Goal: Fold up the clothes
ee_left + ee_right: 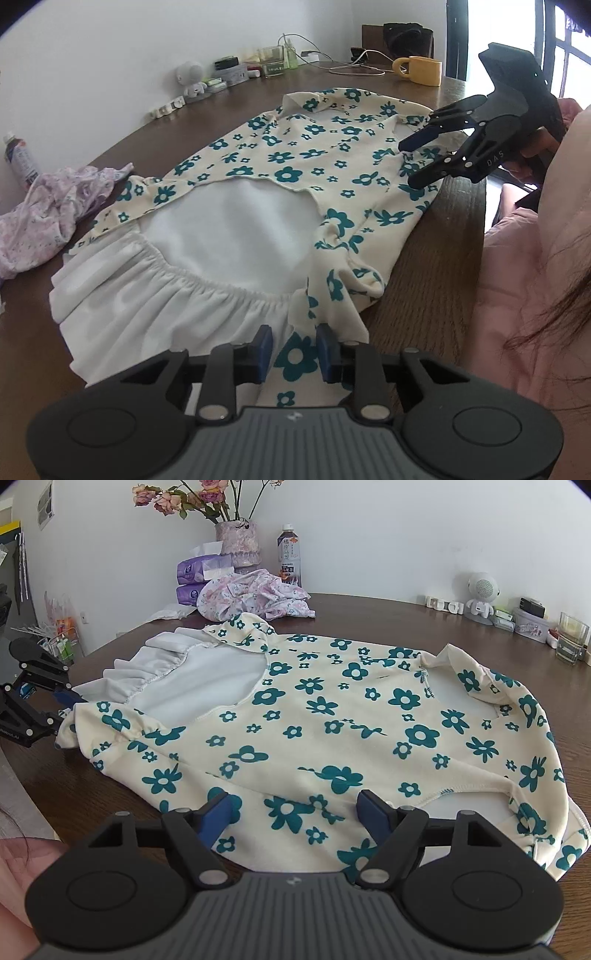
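The cream garment [314, 716], printed with teal flowers, lies spread flat on the brown wooden table [443, 627]. Its white inner lining and gathered white ruffle [155, 280] show at one end, where the printed layer is turned back.

The left gripper [293, 352] sits at the ruffle end of the garment. Its blue pads stand a narrow gap apart with a flowered fold of the cloth lying between them; the pads do not visibly press on it. The right gripper [297, 812] is at the garment's near edge in its own view, jaws spread wide over the printed fabric, pads clear of the cloth.

Beyond the garment's far edge a crumpled lilac floral cloth [255, 594] lies on the table. Behind that cloth stand purple tissue packs [195, 579], a vase of dried roses [240, 542] and a drink bottle [290, 555]. Along the wall past the garment stand a small white robot figurine [480, 594] and a glass [572, 638]. In the left wrist view a yellow mug [421, 70] stands past the garment's far end. A pink sleeve [524, 280] shows beside the garment.
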### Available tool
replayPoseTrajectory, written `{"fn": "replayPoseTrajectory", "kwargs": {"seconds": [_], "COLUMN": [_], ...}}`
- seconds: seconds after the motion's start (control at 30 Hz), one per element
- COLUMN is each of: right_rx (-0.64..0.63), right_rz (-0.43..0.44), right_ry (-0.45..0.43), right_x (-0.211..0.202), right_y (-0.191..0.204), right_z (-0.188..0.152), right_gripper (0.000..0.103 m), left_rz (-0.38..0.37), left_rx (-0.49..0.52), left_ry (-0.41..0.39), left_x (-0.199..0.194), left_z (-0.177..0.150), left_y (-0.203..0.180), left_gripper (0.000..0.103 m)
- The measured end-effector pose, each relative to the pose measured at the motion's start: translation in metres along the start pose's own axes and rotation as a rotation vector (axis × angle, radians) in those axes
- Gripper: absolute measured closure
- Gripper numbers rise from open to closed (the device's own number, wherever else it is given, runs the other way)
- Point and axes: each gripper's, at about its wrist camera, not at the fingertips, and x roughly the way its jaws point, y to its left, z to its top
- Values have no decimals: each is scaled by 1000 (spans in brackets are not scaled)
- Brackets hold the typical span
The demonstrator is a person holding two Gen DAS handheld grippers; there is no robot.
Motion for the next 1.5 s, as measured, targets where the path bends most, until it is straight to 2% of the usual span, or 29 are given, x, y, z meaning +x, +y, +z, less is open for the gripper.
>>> {"fn": "replayPoseTrajectory", "kwargs": {"seconds": [0.03,0.07,0.23,0.37,0.5,0.67,0.73,0.87,0.93,1.03,1.1,1.13,1.17,1.27,1.37,1.4,1.43,1.5], "right_rx": [0,1,7,5,4,2,2,-4,-9,-15,-17,-15,-11,10,30,36,46,68], "right_rz": [-2,-3,0,5,8,4,2,-3,-4,1,5,7,8,12,-4,-11,-18,-32], "right_ry": [-2,-4,-13,-13,-13,-17,-19,-22,-22,-21,-22,-23,-25,-37,-66,-76,-80,-70], "right_x": [0,0,-1,-1,-1,-1,-1,-1,-1,-1,-2,-2,-2,-3,-6,-6,-7,-5], "right_y": [0,0,-1,-2,-2,-1,-1,1,2,1,1,0,0,-1,-3,-4,-5,-11], "right_z": [0,-1,-2,-2,-2,-3,-4,-4,-5,-5,-5,-5,-4,-2,0,1,1,0], "right_gripper": [27,27,26,26,25,25,25,24,24,24,23,23,23,23,26,34,44,53], "left_rz": [-8,5,71,172,278,373,385,372,377,428,461,475,453,354,296,281,266,256], "left_rx": [-9,-6,-5,-20,-82,-82,-70,-105,-165,-264,-331,-360,-349,-278,-241,-256,-272,-320], "left_ry": [7,11,8,-21,-58,-55,-51,6,4,-83,-142,-173,-225,-304,-269,-240,-211,-179], "left_x": [0,0,-5,-16,-26,-15,-6,17,19,0,-13,-19,-25,-25,-2,8,17,29], "left_z": [1,1,-1,-2,5,16,19,16,9,5,2,1,5,21,31,31,31,23], "left_y": [2,0,-13,-23,-18,-6,-3,6,12,11,10,10,2,-20,-32,-33,-34,-31], "left_gripper": [97,101,103,103,103,103,103,103,98,94,77,74,73,69,69,70,75,80]}}
